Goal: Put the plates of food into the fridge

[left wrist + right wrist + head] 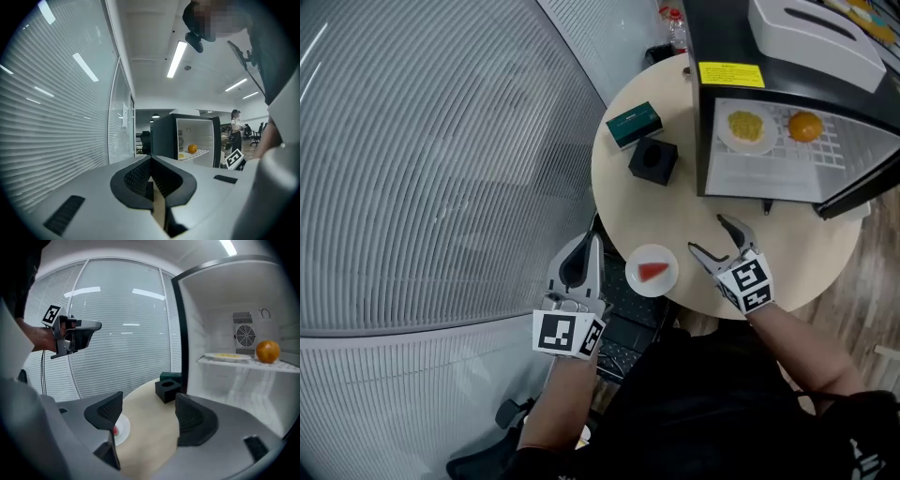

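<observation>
On the round table (675,211), the watermelon plate (652,270) sits near the lower edge, where the right gripper (707,233), its jaws apart and empty, could shove it off; the left gripper (592,246) is pinched together.

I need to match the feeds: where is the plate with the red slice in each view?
Head view: plate low centre, at the near edge of the table.
Left gripper view: not in it.
Right gripper view: plate low left on the table, partly hidden.
Shared landmark: the orange inside the open fridge shows in all three.
</observation>
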Action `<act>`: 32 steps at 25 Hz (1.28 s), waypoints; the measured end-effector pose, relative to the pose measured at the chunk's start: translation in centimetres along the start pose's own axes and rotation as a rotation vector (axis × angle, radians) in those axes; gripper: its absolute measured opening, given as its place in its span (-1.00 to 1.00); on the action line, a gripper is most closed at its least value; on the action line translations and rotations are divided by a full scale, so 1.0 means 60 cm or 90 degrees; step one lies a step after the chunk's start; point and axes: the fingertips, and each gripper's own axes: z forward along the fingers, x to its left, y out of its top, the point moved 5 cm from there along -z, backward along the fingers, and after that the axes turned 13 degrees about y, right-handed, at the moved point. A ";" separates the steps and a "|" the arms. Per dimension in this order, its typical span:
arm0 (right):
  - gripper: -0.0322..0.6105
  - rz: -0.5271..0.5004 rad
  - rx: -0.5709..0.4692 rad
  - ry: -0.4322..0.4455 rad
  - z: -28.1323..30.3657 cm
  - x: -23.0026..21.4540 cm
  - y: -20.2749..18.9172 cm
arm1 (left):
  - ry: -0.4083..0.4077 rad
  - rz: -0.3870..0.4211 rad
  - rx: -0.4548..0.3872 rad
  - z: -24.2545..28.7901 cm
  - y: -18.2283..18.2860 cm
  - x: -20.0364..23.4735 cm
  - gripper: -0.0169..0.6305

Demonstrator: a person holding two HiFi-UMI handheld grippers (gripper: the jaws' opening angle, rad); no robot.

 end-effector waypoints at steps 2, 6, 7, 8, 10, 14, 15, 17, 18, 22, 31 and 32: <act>0.25 0.006 0.024 0.016 0.021 0.023 -0.024 | 0.008 -0.005 0.011 -0.016 -0.015 0.020 -0.93; 0.22 0.034 0.066 0.026 0.058 0.053 -0.073 | 0.018 -0.012 0.026 -0.047 -0.041 0.055 -0.93; 0.20 0.041 0.076 0.026 0.067 0.057 -0.084 | 0.020 -0.013 0.030 -0.054 -0.047 0.063 -0.93; 0.19 0.045 0.086 0.028 0.076 0.061 -0.094 | 0.023 -0.015 0.033 -0.060 -0.054 0.071 -0.93; 0.18 0.050 0.104 0.030 0.092 0.068 -0.113 | 0.028 -0.018 0.041 -0.073 -0.067 0.086 -0.93; 0.17 0.062 0.137 0.038 0.115 0.094 -0.152 | 0.034 -0.026 0.058 -0.092 -0.094 0.109 -0.93; 0.16 0.071 0.146 0.040 0.118 0.101 -0.162 | 0.034 -0.028 0.062 -0.096 -0.100 0.113 -0.93; 0.16 0.094 0.164 0.043 0.123 0.115 -0.183 | 0.035 -0.031 0.068 -0.103 -0.110 0.121 -0.93; 0.16 0.107 0.171 0.044 0.126 0.120 -0.193 | 0.036 -0.033 0.070 -0.107 -0.114 0.125 -0.93; 0.14 0.166 0.183 0.033 0.127 0.131 -0.226 | 0.035 -0.036 0.074 -0.118 -0.128 0.140 -0.93; 0.02 0.272 0.219 0.013 0.144 0.135 -0.266 | 0.033 -0.038 0.075 -0.135 -0.131 0.152 -0.93; 0.02 0.279 0.224 0.014 0.147 0.135 -0.269 | 0.035 -0.037 0.074 -0.136 -0.129 0.153 -0.93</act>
